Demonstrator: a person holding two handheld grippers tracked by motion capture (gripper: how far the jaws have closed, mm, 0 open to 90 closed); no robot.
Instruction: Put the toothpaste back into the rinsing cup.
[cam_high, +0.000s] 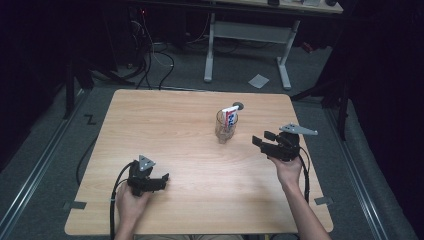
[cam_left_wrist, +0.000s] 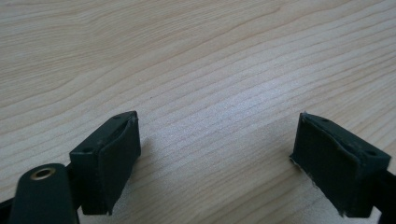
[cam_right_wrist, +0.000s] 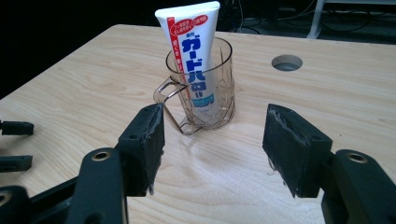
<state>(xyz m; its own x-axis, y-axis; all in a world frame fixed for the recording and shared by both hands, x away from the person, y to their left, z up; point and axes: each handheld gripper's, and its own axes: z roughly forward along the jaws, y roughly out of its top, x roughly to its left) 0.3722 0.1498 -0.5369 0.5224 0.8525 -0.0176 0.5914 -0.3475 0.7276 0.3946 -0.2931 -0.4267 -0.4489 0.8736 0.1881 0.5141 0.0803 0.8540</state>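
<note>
A clear plastic mug (cam_high: 222, 133) stands upright on the wooden table (cam_high: 165, 125), right of centre. A white toothpaste tube (cam_high: 230, 115) with blue and red print stands inside it and sticks out above the rim. In the right gripper view the mug (cam_right_wrist: 223, 95) and the tube (cam_right_wrist: 191, 42) sit just beyond my right gripper (cam_right_wrist: 215, 112), which is open with nothing between its pads; the mug's handle points towards its left jaw. My right gripper (cam_high: 260, 140) hovers to the right of the mug. My left gripper (cam_high: 163, 179) rests near the front left, open over bare wood (cam_left_wrist: 218, 119).
A round cable hole (cam_right_wrist: 286, 62) lies in the tabletop just behind the mug. On the floor beyond the table stand a white desk frame (cam_high: 210, 45) and some cables (cam_high: 150, 60). Dark curtains close off both sides.
</note>
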